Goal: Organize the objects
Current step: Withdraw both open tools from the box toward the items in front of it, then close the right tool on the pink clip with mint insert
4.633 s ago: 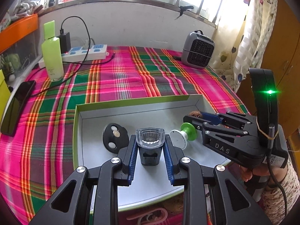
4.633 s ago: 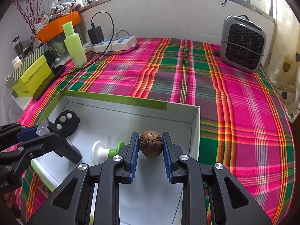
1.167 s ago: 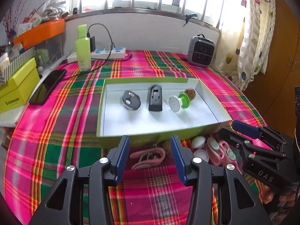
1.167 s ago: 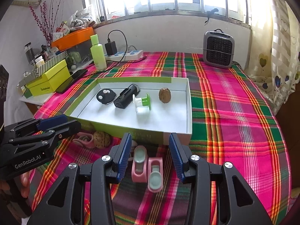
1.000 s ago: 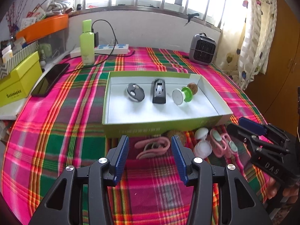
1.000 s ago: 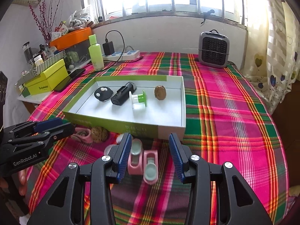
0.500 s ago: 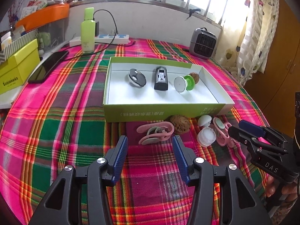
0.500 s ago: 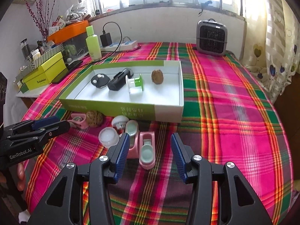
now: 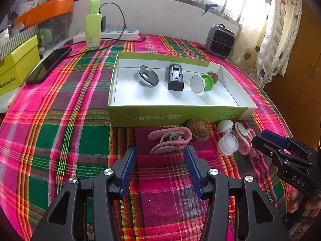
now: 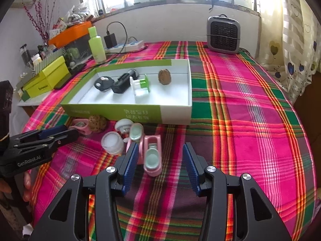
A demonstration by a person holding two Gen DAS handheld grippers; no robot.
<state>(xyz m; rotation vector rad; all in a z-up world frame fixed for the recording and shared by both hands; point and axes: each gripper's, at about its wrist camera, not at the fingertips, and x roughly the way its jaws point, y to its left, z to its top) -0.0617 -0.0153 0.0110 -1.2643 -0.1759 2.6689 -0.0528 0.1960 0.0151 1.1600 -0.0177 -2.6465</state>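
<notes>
Four items—round black case (image 9: 148, 76), black device (image 9: 175, 77), green-white spool (image 9: 201, 83), walnut (image 10: 164, 76)—are held along the far wall of the green box (image 9: 176, 116) mid-counter; both tools (image 9: 160, 167) (image 10: 160, 161) gape empty.

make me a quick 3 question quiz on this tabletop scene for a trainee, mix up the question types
1. True or false: the left gripper is shut on the pink clip.
2. Which of these lies inside the green box?
A. the white jar
B. the black key fob
C. the white mushroom knob
3. Fill in: the walnut on the cloth lies against the box's ____ wall, the one nearest the grippers.

Key
1. False. Both the left gripper and the right gripper are open and hold nothing.
2. B.
3. Front. A second walnut is inside the box.
</notes>
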